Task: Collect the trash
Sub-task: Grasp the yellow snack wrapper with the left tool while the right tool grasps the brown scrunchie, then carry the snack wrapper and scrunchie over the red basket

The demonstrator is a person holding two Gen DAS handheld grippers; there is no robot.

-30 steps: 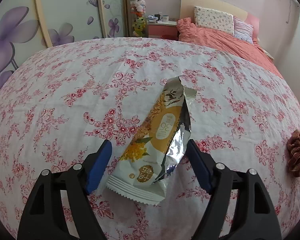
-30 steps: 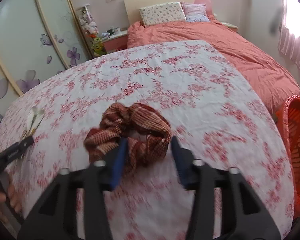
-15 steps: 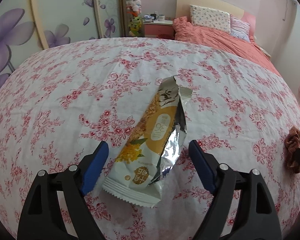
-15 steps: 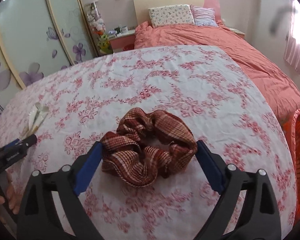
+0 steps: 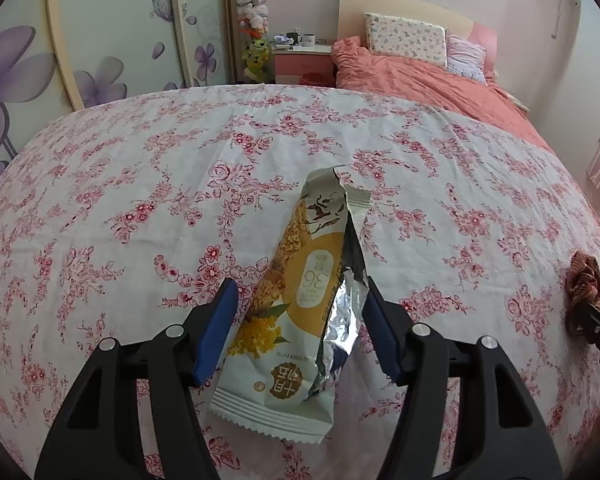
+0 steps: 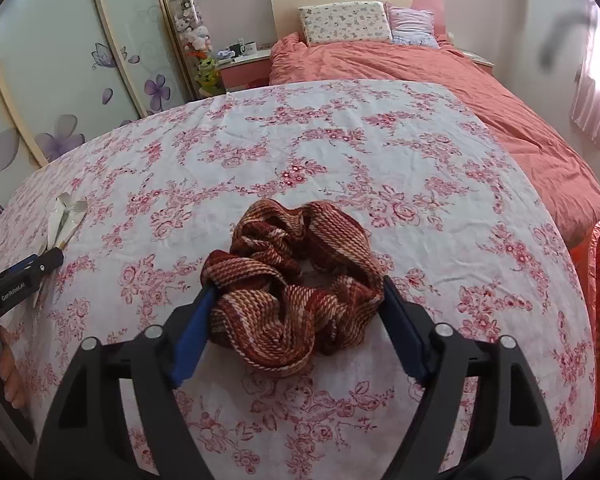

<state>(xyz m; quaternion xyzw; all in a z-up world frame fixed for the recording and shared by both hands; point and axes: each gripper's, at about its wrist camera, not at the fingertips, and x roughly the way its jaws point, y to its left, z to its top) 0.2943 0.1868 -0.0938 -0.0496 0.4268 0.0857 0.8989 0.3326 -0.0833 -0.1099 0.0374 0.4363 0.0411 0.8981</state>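
Torn snack wrapper (image 5: 300, 312) on floral tablecloth (image 5: 140, 184), between left gripper (image 5: 298, 320) spread jaws

Floral tablecloth (image 5: 140, 184), coral bed (image 6: 480, 92), patterned pillow (image 5: 406, 38), plush toys (image 5: 254, 12), bedside cabinet (image 5: 302, 64)

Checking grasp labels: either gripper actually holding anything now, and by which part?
Nothing is held. The left gripper is open around the snack wrapper's lower half; the right gripper is open around the scrunchie, blue pads at its sides.
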